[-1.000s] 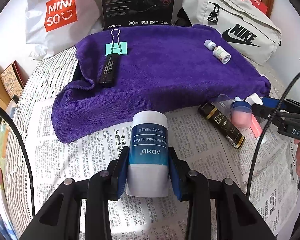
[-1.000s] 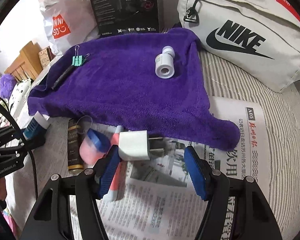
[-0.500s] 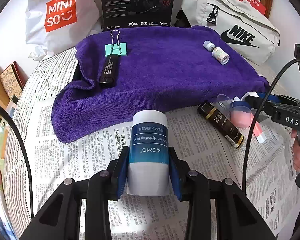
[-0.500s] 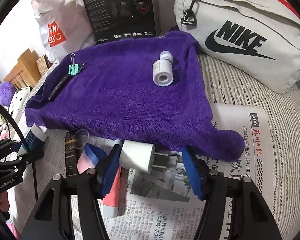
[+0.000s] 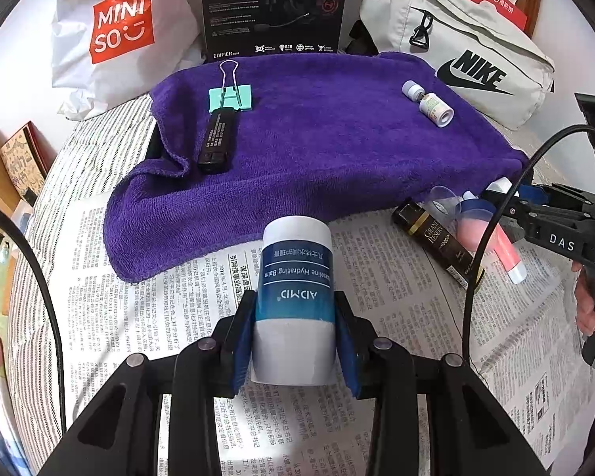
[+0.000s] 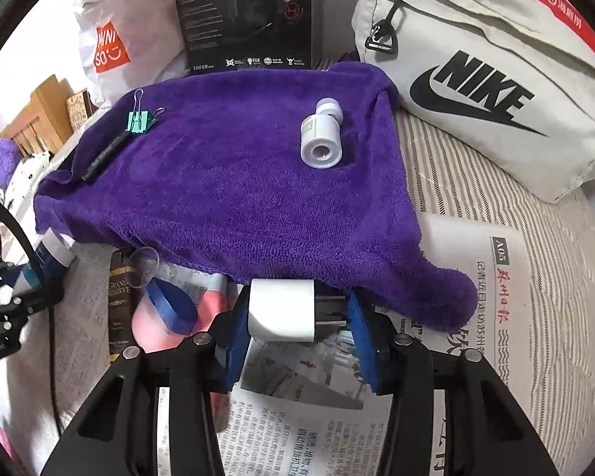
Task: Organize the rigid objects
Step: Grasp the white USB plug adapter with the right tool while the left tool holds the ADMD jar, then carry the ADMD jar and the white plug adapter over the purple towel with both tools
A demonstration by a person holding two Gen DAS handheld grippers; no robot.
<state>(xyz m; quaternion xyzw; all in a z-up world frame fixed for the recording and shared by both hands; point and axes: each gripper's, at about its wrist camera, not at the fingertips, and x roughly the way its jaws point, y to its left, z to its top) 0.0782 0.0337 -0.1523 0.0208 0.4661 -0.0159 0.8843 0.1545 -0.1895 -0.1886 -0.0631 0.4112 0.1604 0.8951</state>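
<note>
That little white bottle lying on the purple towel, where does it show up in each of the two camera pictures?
Left wrist view: the white bottle lies at upper right, on the towel's far right part.
Right wrist view: the white bottle lies just above centre, its base toward the camera.
Shared landmark: the purple towel, with the Nike bag behind it.

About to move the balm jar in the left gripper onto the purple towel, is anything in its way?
Nothing visible blocks it. The left gripper is shut on the balm jar, and only bare newspaper lies between it and the purple towel's front edge. The towel's middle is open; the lighter and small bottle lie off to the sides.
</note>
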